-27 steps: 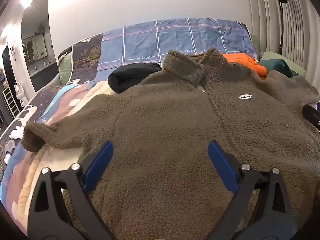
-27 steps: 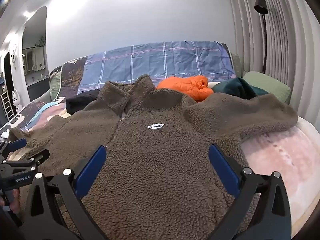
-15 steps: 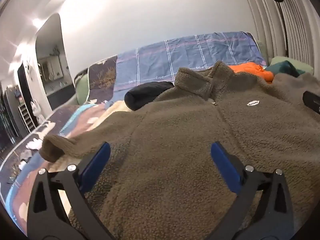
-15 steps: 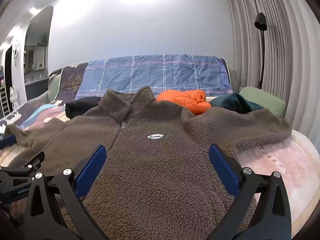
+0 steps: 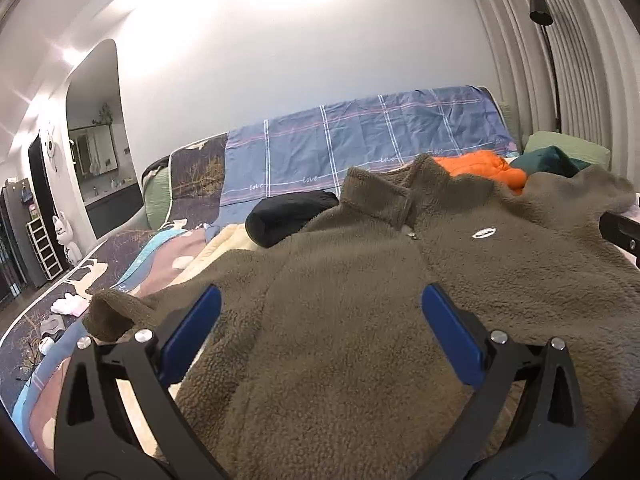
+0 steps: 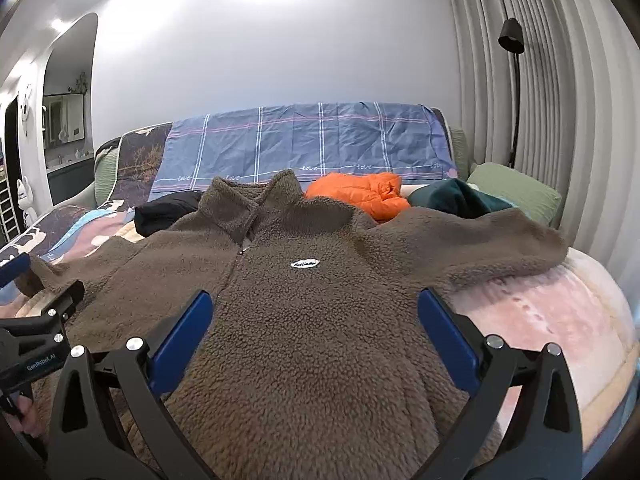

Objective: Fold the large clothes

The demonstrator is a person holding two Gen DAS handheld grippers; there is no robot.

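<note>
1. Brown fleece jacket (image 6: 304, 320) lies front-up, spread flat across the bed (image 6: 560, 312); fills centre and lower frame in both views.
2. Collar (image 6: 244, 204) sits upper centre, white oval logo patch (image 6: 305, 264) just below and right of it.
3. One sleeve (image 6: 500, 236) runs to the right edge of the right wrist view; the other sleeve's cuff (image 5: 108, 316) sits at lower left of the left wrist view.
4. Left gripper (image 5: 320, 320): fingers wide apart, nothing between them, over the jacket's lower half. Contact with the fabric: cannot tell.
5. Right gripper (image 6: 310, 320): fingers wide apart, holding nothing, over the jacket's front.
6. Behind the jacket, upper frame: black garment (image 6: 168, 216) left, orange puffer jacket (image 6: 360, 196) centre-right, dark green garment (image 6: 456, 200) and green pillow (image 6: 516, 192) right.
7. Blue plaid sheet (image 6: 312, 140) covers the headboard.
</note>
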